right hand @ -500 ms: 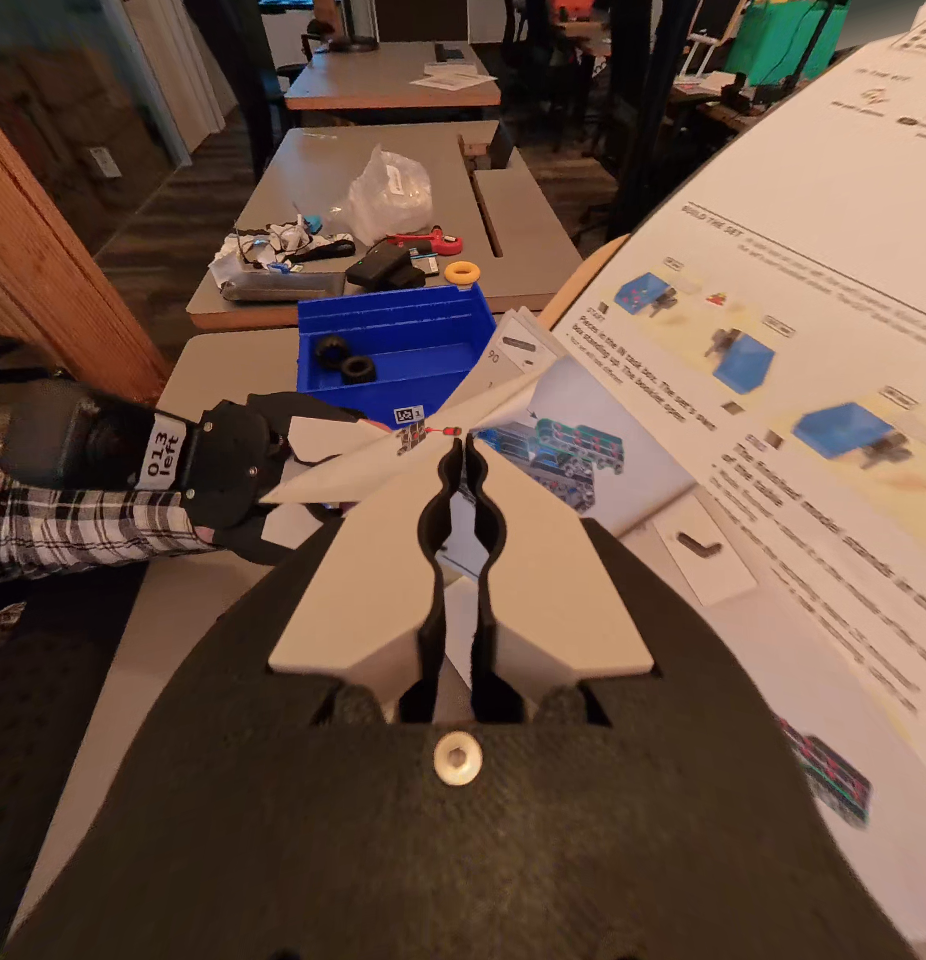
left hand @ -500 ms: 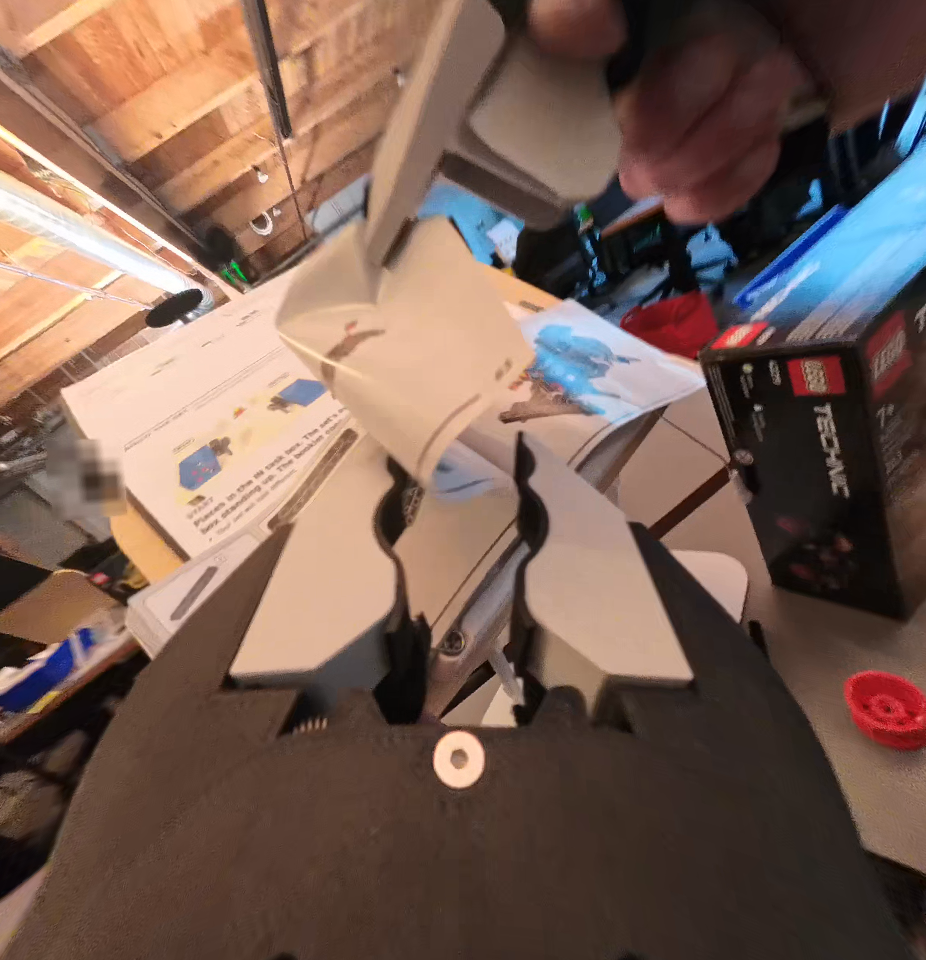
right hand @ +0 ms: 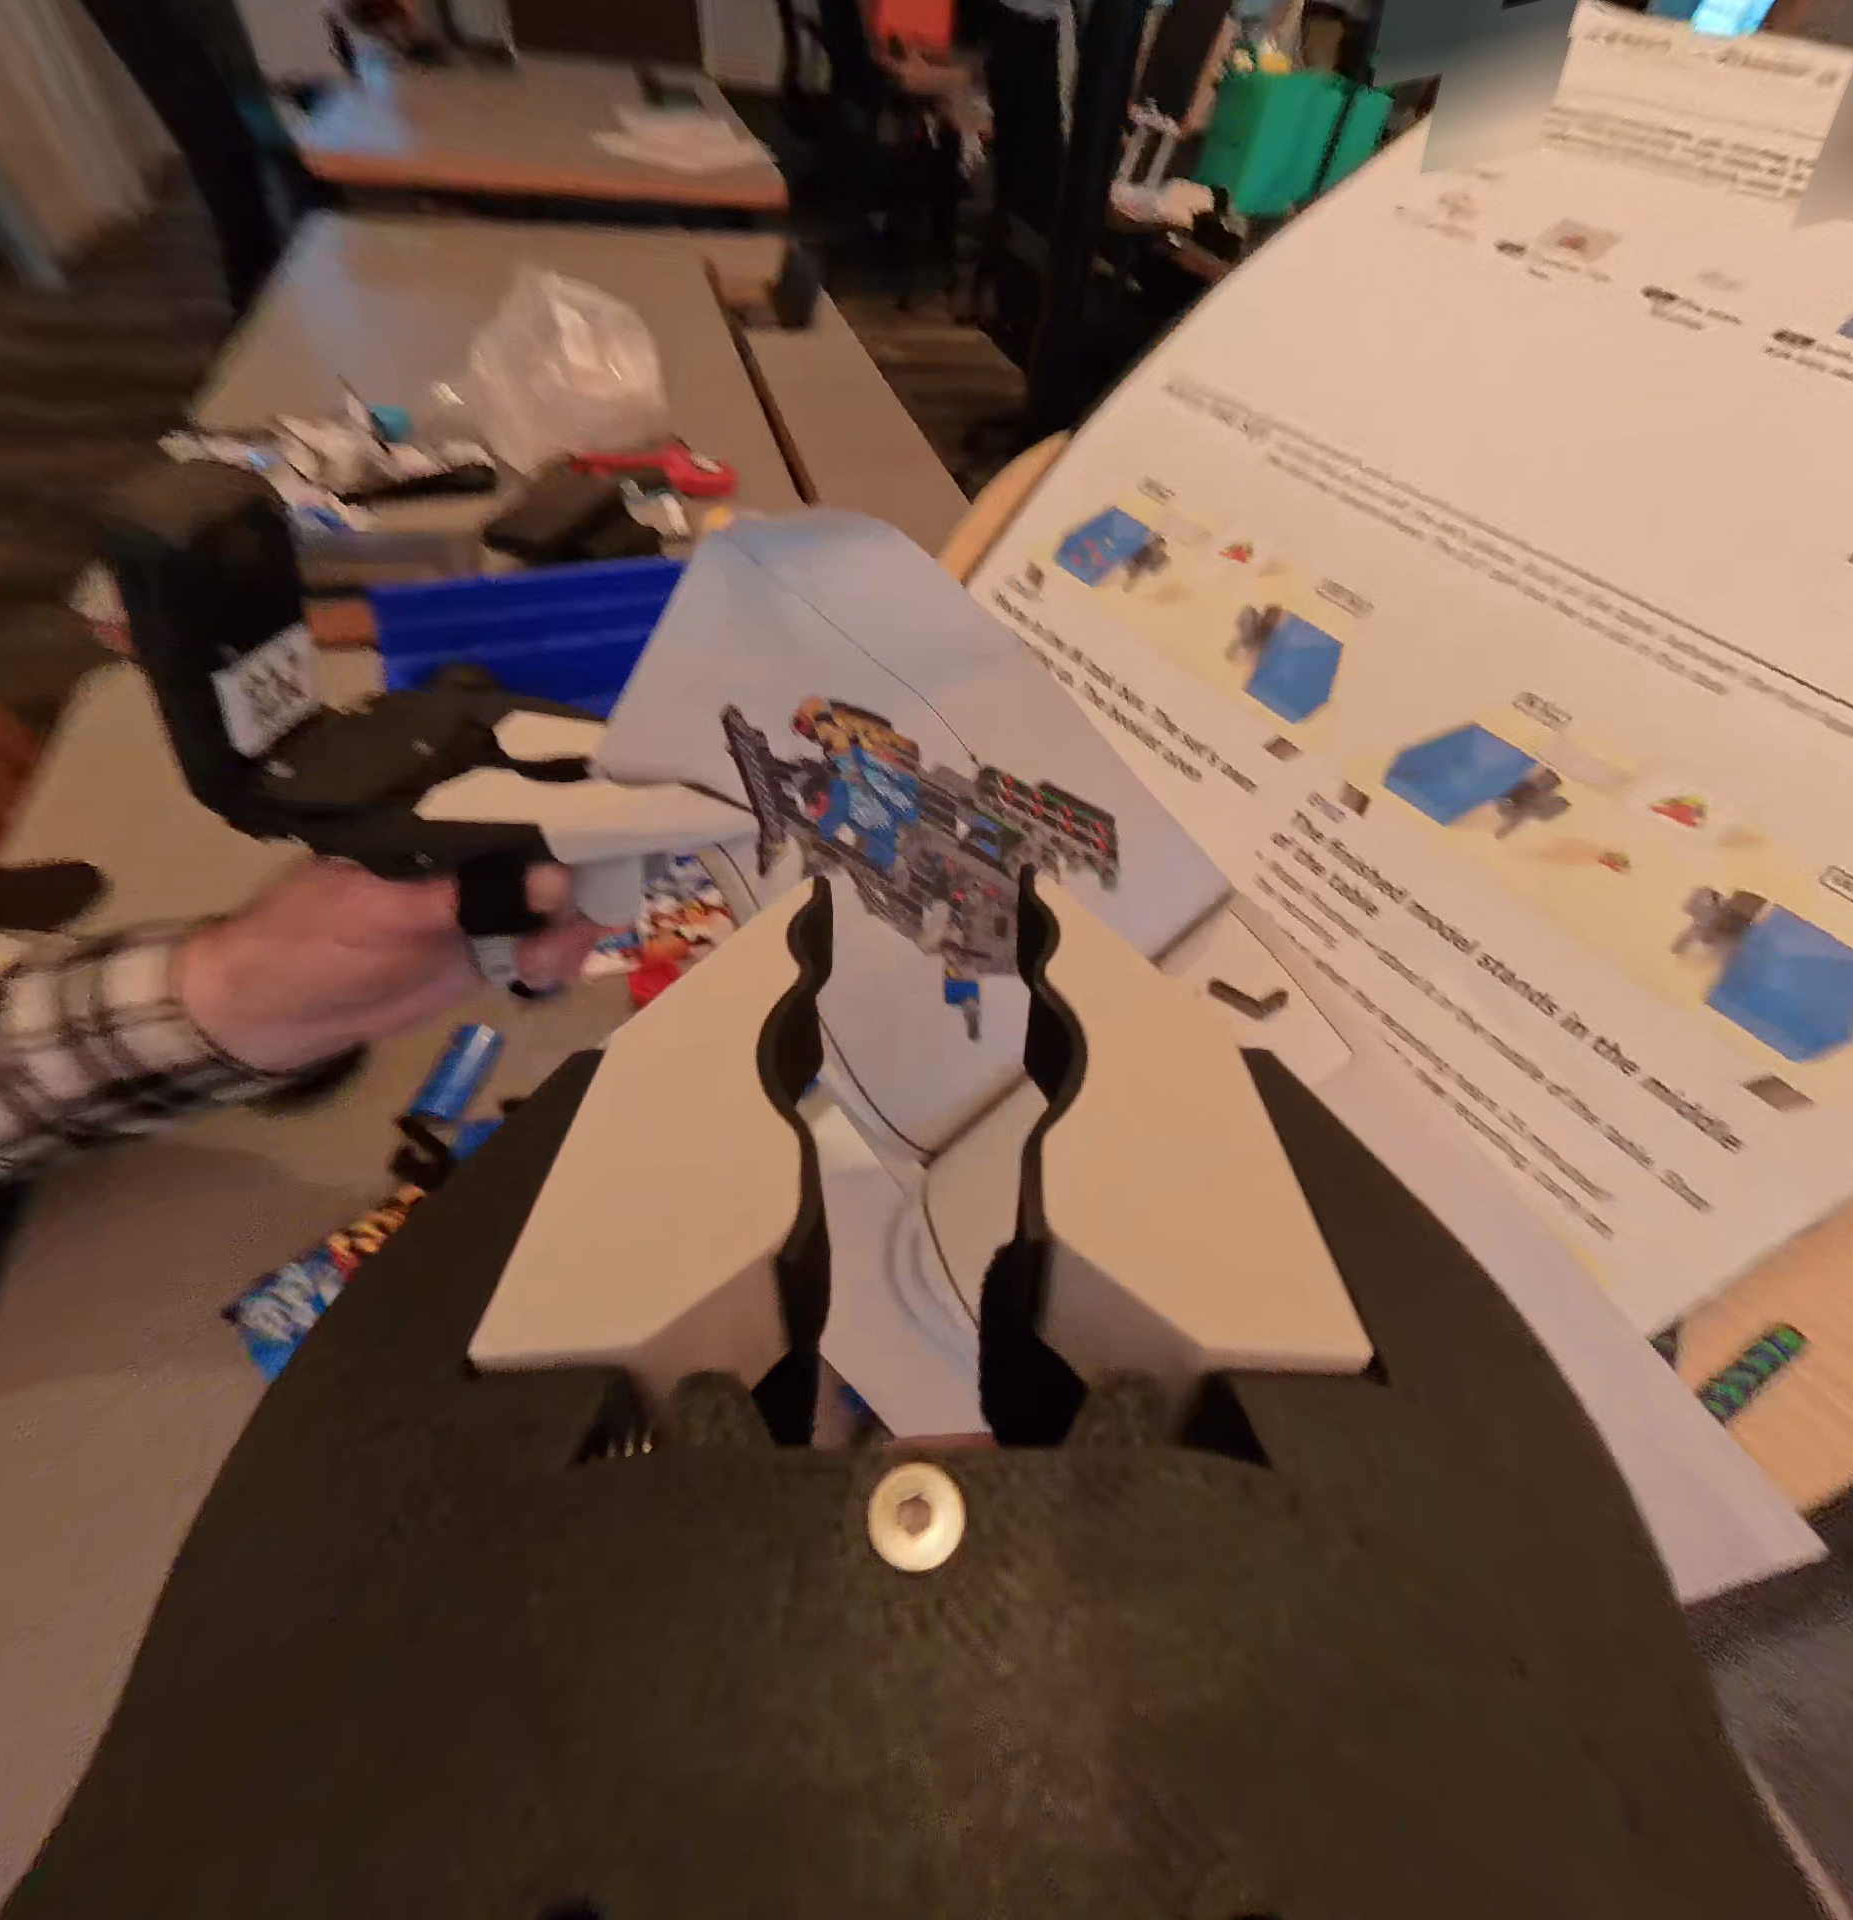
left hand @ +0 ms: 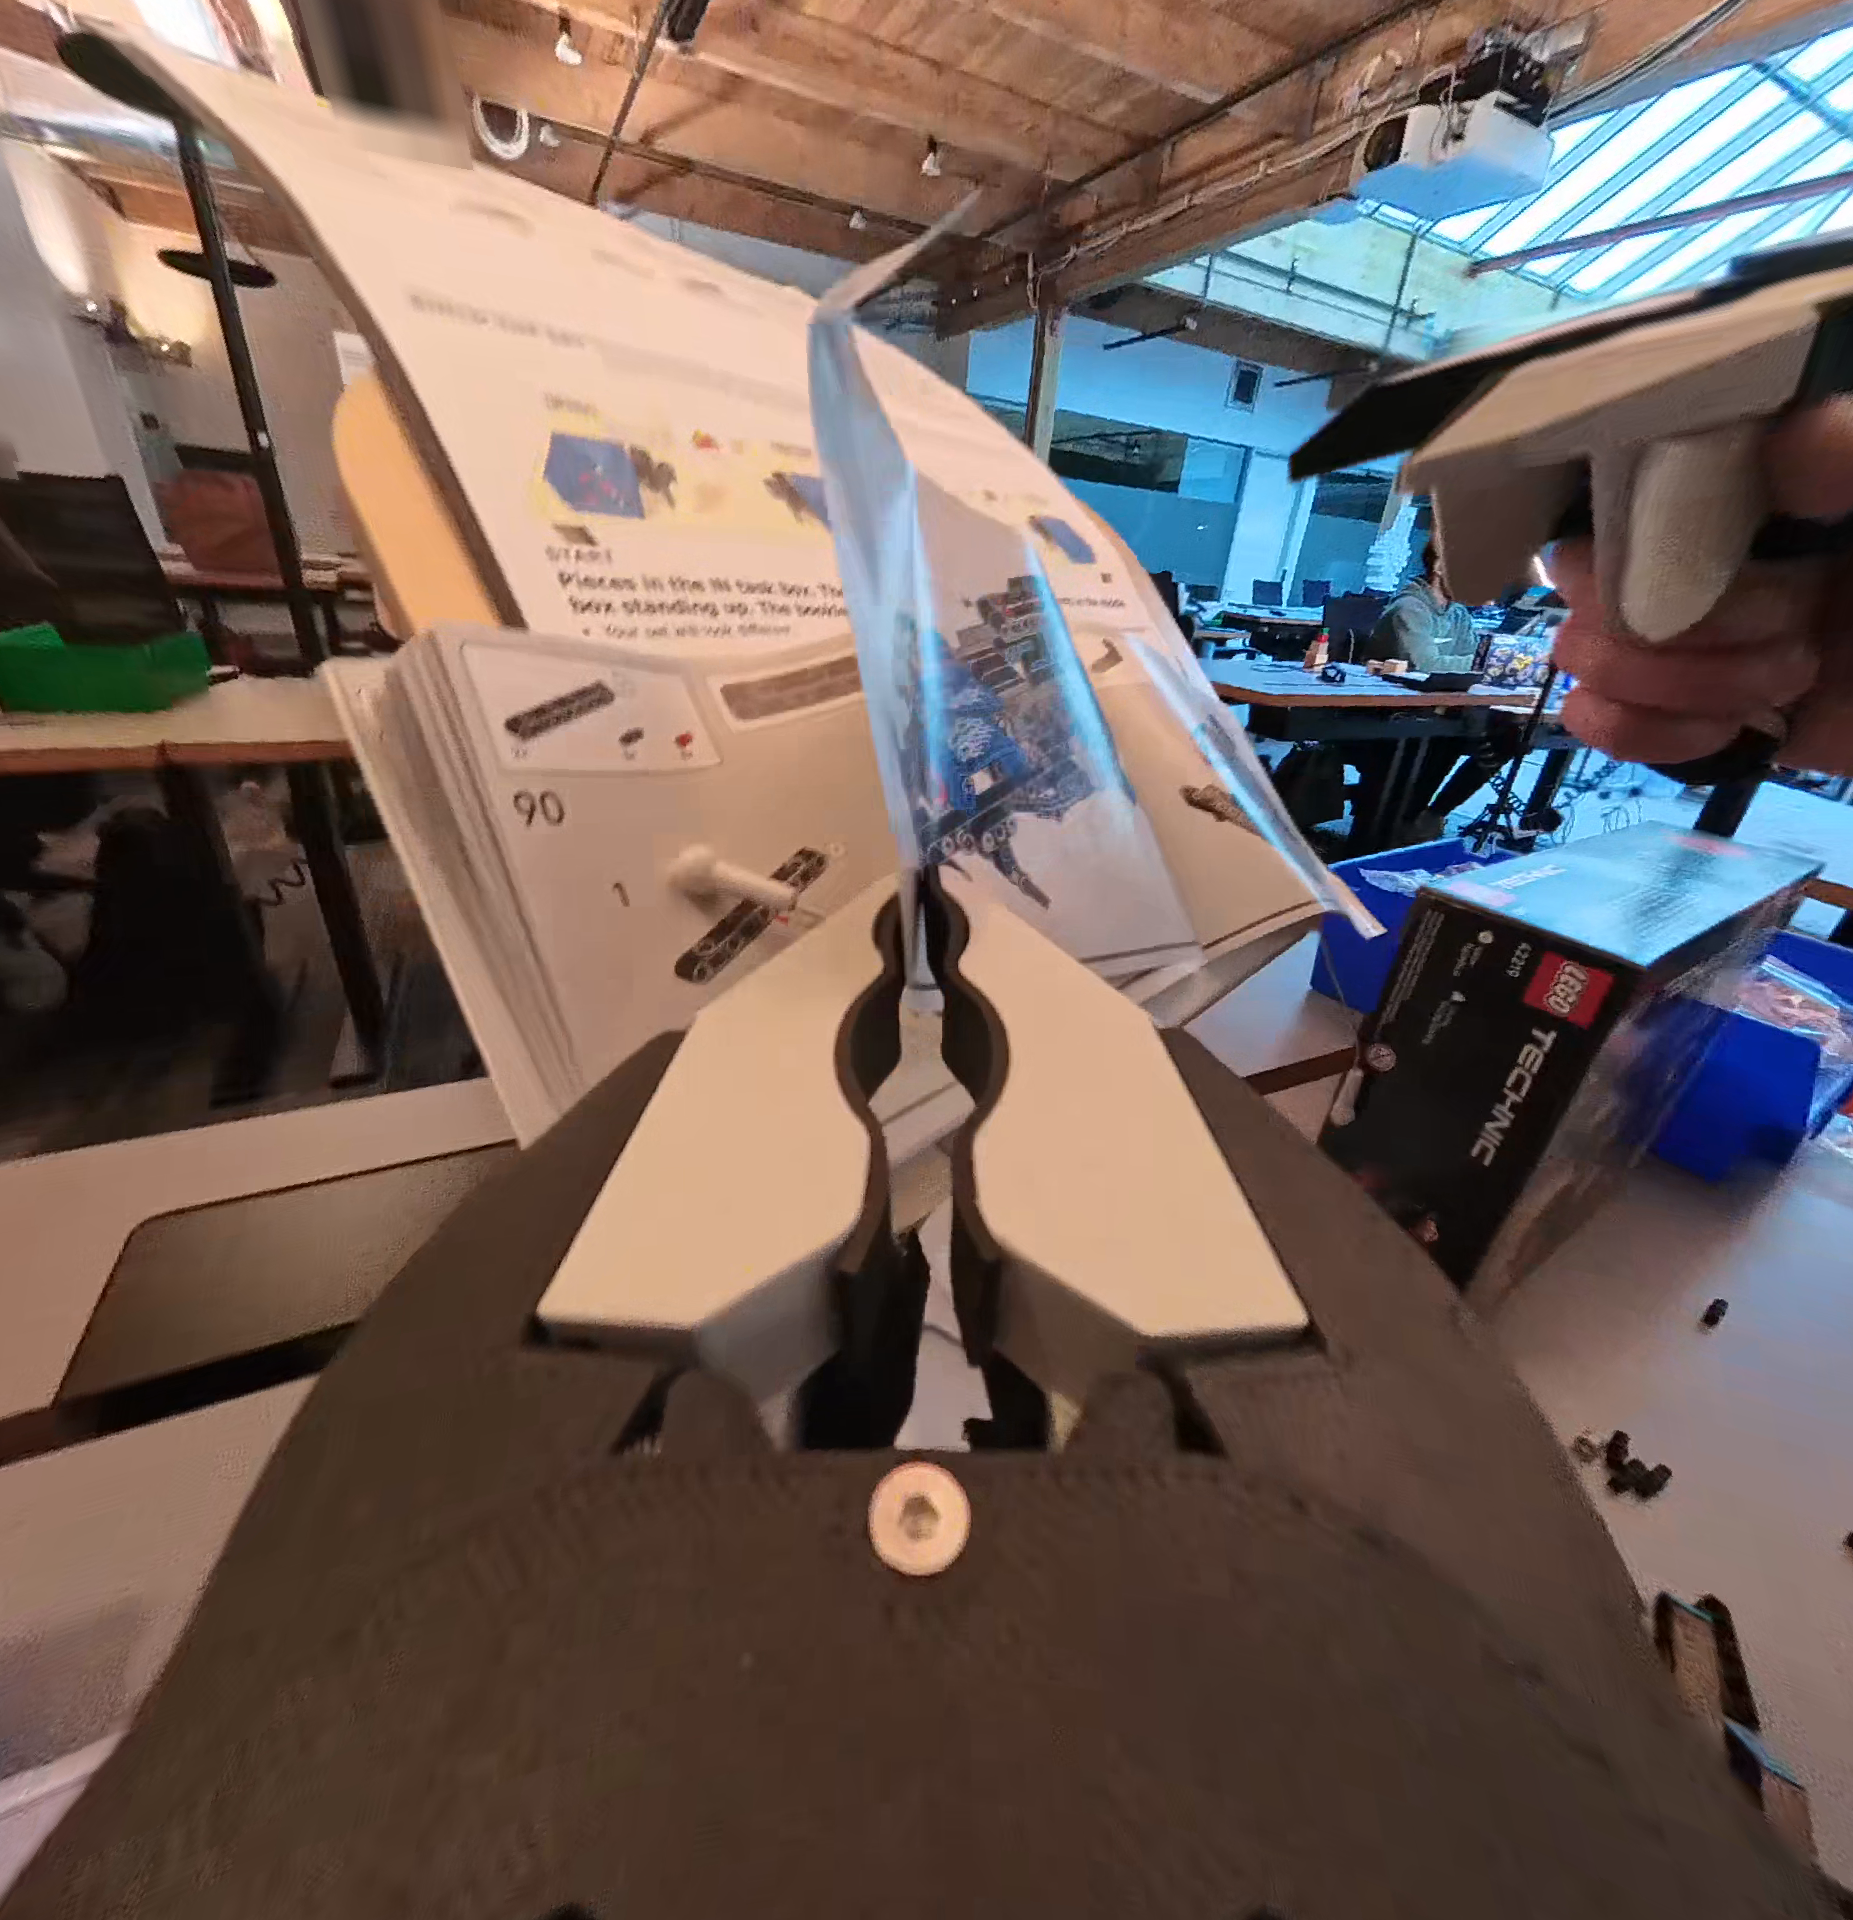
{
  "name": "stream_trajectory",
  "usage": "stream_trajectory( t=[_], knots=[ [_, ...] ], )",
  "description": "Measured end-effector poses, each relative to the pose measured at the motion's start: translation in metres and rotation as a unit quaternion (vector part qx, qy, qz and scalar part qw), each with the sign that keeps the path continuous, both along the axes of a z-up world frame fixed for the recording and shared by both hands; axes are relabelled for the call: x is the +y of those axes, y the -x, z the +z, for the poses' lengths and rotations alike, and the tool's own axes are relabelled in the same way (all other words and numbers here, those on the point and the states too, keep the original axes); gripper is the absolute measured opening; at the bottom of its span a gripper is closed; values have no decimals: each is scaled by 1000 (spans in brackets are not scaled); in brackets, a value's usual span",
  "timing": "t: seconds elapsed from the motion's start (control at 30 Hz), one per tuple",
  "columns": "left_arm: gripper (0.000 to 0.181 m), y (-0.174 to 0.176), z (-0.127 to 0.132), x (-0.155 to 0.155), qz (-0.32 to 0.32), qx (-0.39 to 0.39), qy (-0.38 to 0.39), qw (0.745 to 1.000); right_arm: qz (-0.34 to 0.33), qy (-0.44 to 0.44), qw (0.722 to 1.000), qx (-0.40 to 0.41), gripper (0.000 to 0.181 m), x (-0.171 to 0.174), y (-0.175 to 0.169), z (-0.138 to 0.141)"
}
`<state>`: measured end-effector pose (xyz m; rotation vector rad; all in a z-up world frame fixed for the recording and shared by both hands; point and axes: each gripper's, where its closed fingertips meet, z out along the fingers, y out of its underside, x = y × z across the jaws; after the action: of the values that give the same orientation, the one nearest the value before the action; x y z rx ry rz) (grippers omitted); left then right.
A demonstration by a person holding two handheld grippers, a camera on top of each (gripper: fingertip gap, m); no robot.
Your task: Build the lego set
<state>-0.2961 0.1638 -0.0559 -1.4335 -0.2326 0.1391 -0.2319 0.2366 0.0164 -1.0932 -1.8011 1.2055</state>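
Note:
The open instruction booklet (left hand: 610,831) lies against the tilted board. My left gripper (left hand: 927,914) is shut on the lower edge of one page (left hand: 963,644), which stands up nearly edge-on between its tips. In the right wrist view the same page (right hand: 901,675) shows a printed model, with the left gripper (right hand: 673,790) clamped on its left edge. My right gripper (right hand: 922,883) is open and empty, its jaws wide apart just in front of the page. It also shows at the upper right of the left wrist view (left hand: 1400,447), held by a hand.
A black Lego box (left hand: 1545,1039) stands right of the booklet, with a blue bin (left hand: 1732,1091) behind it. Small black parts (left hand: 1628,1470) lie on the table. A large printed sheet (right hand: 1421,727) covers the tilted board. Blue pieces (right hand: 454,1070) and a plastic bag (right hand: 558,353) are at left. Left tips to right tips: about 12 cm.
My right gripper has opened and let go of the page, then drawn back. My left gripper has shut on the page and now holds it upright.

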Motion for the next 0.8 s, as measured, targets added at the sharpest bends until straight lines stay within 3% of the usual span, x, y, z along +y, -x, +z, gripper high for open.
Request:
stream_trajectory(
  t=[0.23,0.3,0.47,0.6,0.8],
  knots=[
    [2,21,-11,-13,32,-25,7,999,-46,-151,986,-55,28,-10,31,-74],
    [2,27,-14,-17,38,-24,15,999,-37,-175,981,-77,34,-18,37,-96],
    [0,32,-17,-18,27,-28,18,999,-6,-168,986,-21,15,-46,30,-78],
    [0,32,-5,-15,20,2,9,1000,36,-179,980,-78,24,-67,30,-109],
    [0,35,6,-9,7,28,25,999,3,-218,975,-37,24,-80,57,-124]
  ],
)
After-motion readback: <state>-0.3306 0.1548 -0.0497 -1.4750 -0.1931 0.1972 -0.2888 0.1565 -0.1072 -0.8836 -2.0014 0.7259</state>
